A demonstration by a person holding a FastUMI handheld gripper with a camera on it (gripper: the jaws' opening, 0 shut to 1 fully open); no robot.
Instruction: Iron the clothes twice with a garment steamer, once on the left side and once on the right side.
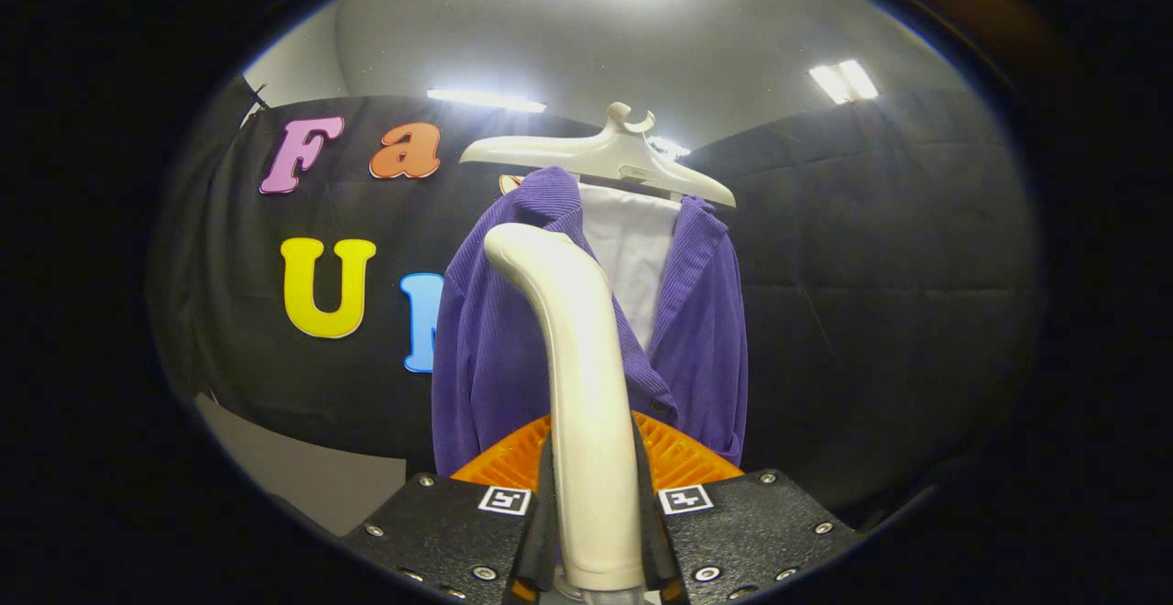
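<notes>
A purple corduroy jacket point(495, 348) hangs on a cream hanger point(600, 158), open at the front over a white panel point(634, 247). My gripper point(594, 522) is shut on the cream handle of the garment steamer point(573, 357), which rises upright between the fingers and bends at its top toward the jacket's left lapel. The steamer head sits in front of the jacket's left half, near the collar. Whether it touches the cloth I cannot tell.
Black cloth walls point(880, 293) close in the booth behind and to the right of the jacket. A grey floor patch point(302, 477) lies low on the left. Ceiling lights point(843, 81) shine above.
</notes>
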